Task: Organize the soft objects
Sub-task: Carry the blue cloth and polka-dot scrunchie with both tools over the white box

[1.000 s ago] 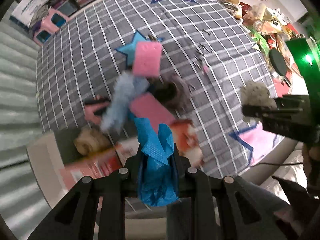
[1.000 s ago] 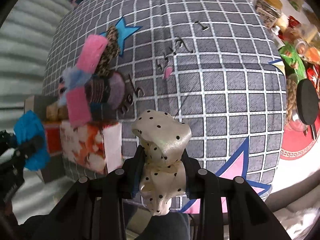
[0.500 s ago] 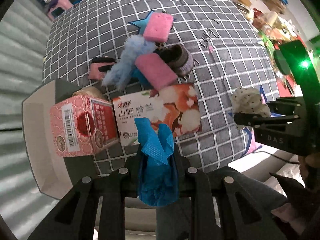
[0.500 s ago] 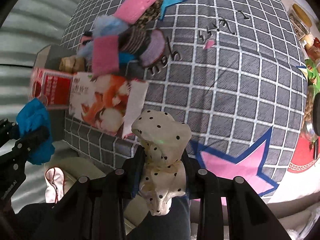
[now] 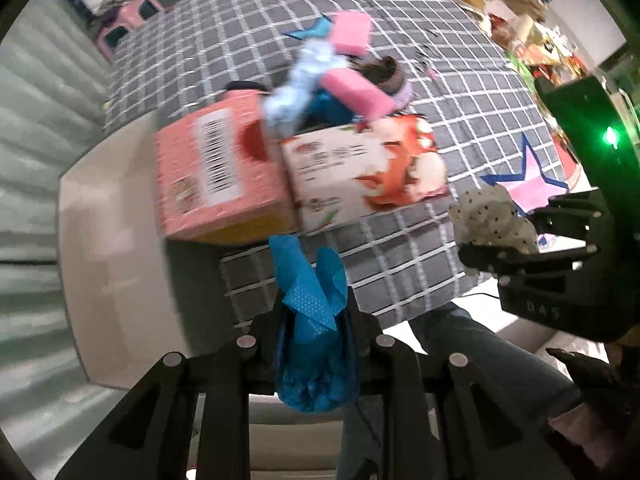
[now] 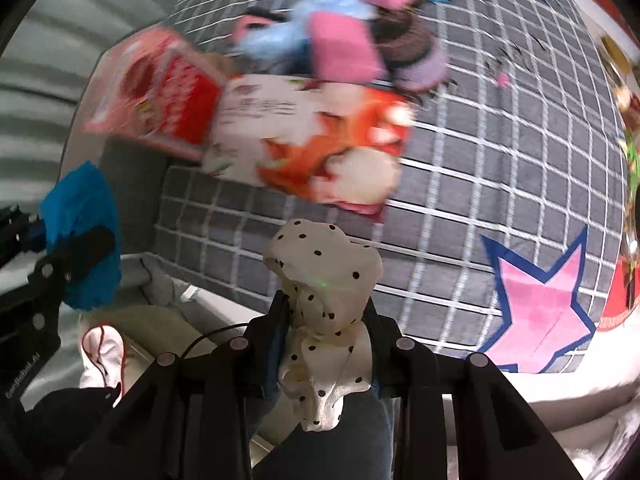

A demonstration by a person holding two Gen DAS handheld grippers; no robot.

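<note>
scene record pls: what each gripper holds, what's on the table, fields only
left gripper: shut on blue cloth
right gripper: shut on dotted scrunchie
surface: grey checked cloth with star patches
boxes: pink box beside white-orange box, near the cloth's edge
pile: pink sponges, pale blue fluffy item, dark knit item, behind the boxes
image quality: motion blur, box print unreadable

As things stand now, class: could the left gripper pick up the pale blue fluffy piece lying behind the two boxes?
Probably not. The left gripper is shut on the blue cloth, so its jaws are occupied, and the pink box and white box stand between it and the pale blue fluffy piece.
</note>
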